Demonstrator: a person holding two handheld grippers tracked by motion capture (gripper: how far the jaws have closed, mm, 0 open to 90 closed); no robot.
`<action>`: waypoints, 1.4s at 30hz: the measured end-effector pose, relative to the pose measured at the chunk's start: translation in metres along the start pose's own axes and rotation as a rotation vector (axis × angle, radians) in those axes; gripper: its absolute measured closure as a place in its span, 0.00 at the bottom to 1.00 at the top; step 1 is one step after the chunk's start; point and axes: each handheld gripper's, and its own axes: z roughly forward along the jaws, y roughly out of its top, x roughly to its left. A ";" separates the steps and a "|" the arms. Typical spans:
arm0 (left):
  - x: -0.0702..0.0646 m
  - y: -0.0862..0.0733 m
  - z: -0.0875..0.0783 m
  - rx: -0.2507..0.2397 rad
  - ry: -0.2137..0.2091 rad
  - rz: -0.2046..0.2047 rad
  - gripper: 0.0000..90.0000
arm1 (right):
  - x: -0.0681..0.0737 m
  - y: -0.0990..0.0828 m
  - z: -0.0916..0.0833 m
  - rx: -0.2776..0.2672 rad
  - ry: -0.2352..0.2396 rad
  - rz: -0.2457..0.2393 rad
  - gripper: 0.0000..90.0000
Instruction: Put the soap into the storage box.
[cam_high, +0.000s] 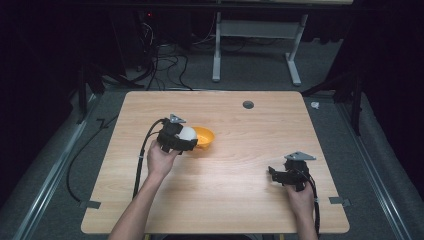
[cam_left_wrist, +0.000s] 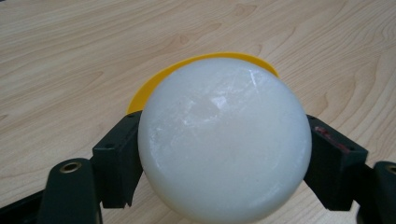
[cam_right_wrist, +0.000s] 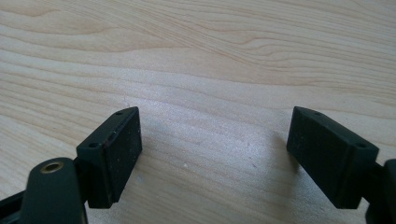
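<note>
White ball (cam_left_wrist: 224, 140) gripped by left gripper (cam_high: 186, 137) fingers | yellow bowl (cam_high: 206, 136) just behind | right gripper (cam_high: 274, 173) fingers open

Left gripper (cam_high: 186, 136) grips white ball (cam_high: 188, 133) at yellow bowl (cam_high: 205, 137); right gripper (cam_high: 273, 173) apart.

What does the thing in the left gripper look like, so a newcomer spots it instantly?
Start at the wooden table and find the yellow bowl left of its centre. Right at the bowl's near-left edge, the left gripper clamps a white ball between its black jaws. It is the one smooth, glossy, milky-white sphere here, unlike the yellow bowl behind it.
</note>
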 end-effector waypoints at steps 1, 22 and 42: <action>0.000 0.001 0.000 -0.001 0.001 0.002 0.27 | 0.000 0.000 0.000 0.000 0.000 0.000 0.21; 0.000 0.015 0.022 0.030 0.023 0.010 0.27 | 0.000 0.000 0.000 0.000 0.000 0.000 0.21; 0.006 0.014 0.044 0.040 0.034 -0.031 0.27 | 0.000 0.000 0.000 -0.001 0.001 -0.003 0.21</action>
